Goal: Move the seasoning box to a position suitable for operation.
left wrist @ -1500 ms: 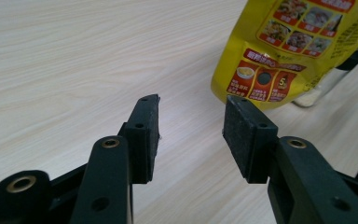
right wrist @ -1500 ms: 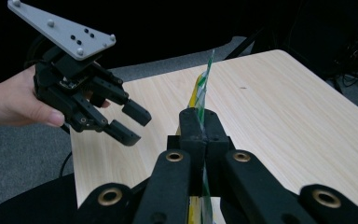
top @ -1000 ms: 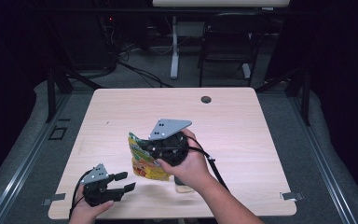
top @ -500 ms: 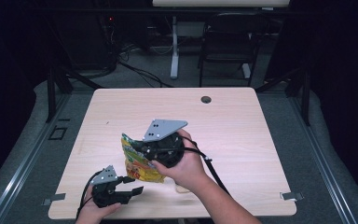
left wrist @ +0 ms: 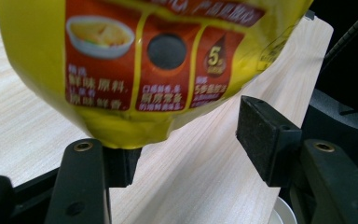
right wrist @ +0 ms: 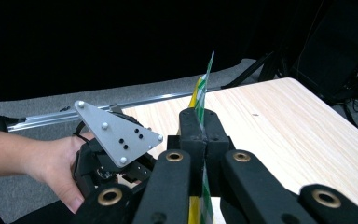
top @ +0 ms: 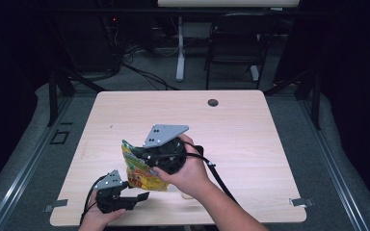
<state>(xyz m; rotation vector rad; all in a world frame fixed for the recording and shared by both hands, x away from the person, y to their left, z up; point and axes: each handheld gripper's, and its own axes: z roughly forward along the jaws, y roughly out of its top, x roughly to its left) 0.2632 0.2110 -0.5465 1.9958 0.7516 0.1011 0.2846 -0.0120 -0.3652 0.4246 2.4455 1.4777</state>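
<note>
A yellow food pouch (top: 136, 169) with red panels and printed text hangs above the wooden table (top: 250, 144). My right gripper (top: 143, 156) is shut on its upper edge, and in the right gripper view the jaws (right wrist: 200, 122) pinch the thin sealed edge of the pouch (right wrist: 206, 77). My left gripper (top: 142, 196) is open near the table's front left, its jaws pointing at the pouch's lower end. In the left gripper view the pouch (left wrist: 144, 60) hangs over the open left gripper (left wrist: 186, 142). Its lowest corner rests by the left pad (left wrist: 121, 164), while the right pad (left wrist: 265, 135) stands apart.
A small dark hole (top: 213, 102) lies near the table's far edge. A white round object (left wrist: 279, 215) sits on the table by the left gripper. A black cable (top: 219, 175) trails from the right gripper. Chairs and cables stand on the floor beyond the table.
The pouch in my right gripper has drifted slightly left and lower. My left gripper has edged right, so its open jaws now sit under the pouch's lower corner.
</note>
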